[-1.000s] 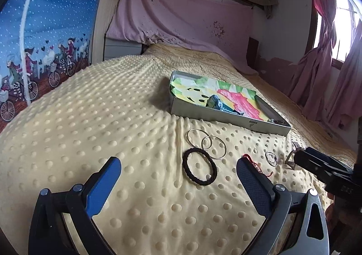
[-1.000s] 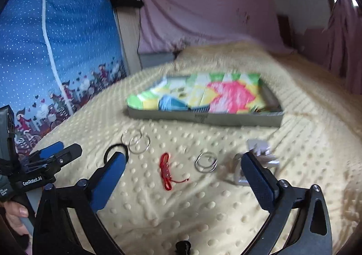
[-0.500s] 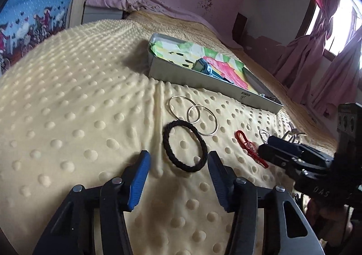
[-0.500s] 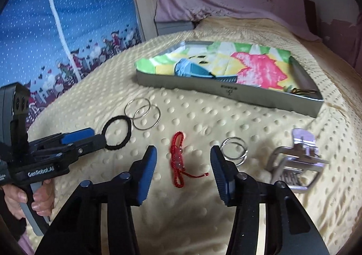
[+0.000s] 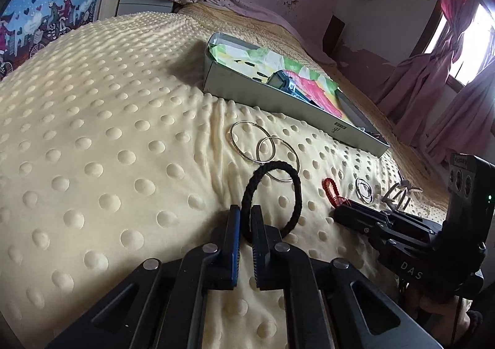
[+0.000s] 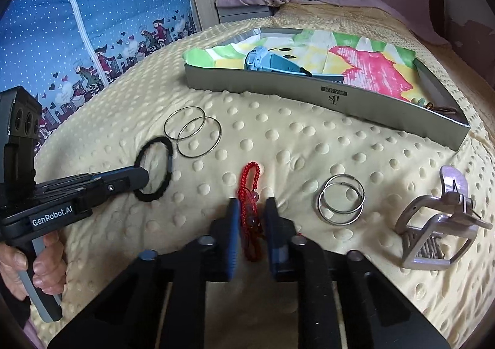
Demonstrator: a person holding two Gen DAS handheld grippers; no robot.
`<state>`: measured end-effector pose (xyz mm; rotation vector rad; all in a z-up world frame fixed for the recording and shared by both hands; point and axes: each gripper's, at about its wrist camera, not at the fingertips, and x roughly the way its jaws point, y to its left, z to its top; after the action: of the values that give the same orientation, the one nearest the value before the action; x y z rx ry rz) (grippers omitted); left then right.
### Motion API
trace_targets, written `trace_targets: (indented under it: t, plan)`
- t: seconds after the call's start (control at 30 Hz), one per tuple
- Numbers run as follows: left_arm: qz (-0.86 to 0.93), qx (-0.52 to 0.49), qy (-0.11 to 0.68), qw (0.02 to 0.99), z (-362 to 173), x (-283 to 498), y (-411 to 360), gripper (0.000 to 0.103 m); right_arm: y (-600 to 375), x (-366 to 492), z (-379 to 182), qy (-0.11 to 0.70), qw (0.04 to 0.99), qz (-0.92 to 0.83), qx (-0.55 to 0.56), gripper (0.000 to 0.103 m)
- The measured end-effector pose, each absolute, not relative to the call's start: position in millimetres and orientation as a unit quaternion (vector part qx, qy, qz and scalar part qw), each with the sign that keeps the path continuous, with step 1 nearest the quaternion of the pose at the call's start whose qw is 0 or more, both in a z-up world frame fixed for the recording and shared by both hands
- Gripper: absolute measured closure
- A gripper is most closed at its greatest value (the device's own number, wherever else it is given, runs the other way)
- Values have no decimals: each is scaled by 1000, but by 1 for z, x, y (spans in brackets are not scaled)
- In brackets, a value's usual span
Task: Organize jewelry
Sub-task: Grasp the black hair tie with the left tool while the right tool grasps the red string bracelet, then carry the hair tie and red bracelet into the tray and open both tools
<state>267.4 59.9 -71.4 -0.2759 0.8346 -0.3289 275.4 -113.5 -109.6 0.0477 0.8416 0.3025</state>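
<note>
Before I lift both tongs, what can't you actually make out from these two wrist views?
- Box contents, right end: small tangled items, too small, partly behind the box wall, both views.
- Red string bracelet: near end hidden between the right tongs fingers.
- Black hair tie: near edge hidden by the left tongs.

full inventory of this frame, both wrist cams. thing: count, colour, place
black hair tie: 1, black, on the blanket, pinched in the left gripper
red cord bracelet: 1, red, between the right gripper's fingers
large hoops: 2, silver, overlapping, beyond the hair tie
small hoops: 2, silver, overlapping, right of the bracelet
hair claw: 1, silvery-lilac, far right
tray: 1, grey, behind the jewelry, with colourful paper
watch: 1, blue, in the tray
blanket: 1, pale yellow, dotted, under everything
left gripper: 1, black and blue, shut
right gripper: 1, black and blue, shut
hand: 1, holding the left gripper's handle
</note>
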Motion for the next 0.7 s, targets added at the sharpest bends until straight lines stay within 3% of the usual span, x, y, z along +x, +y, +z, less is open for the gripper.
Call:
trace_targets:
  t: [0.37,0.7]
  plan:
    - [-168,-104,359,912,-39,248,39,97,-126,253,-88,344,924,161,43,93]
    - [-197,-91,306,927,4,284,-5,97,-171,251,-46,280,950,122,65,93]
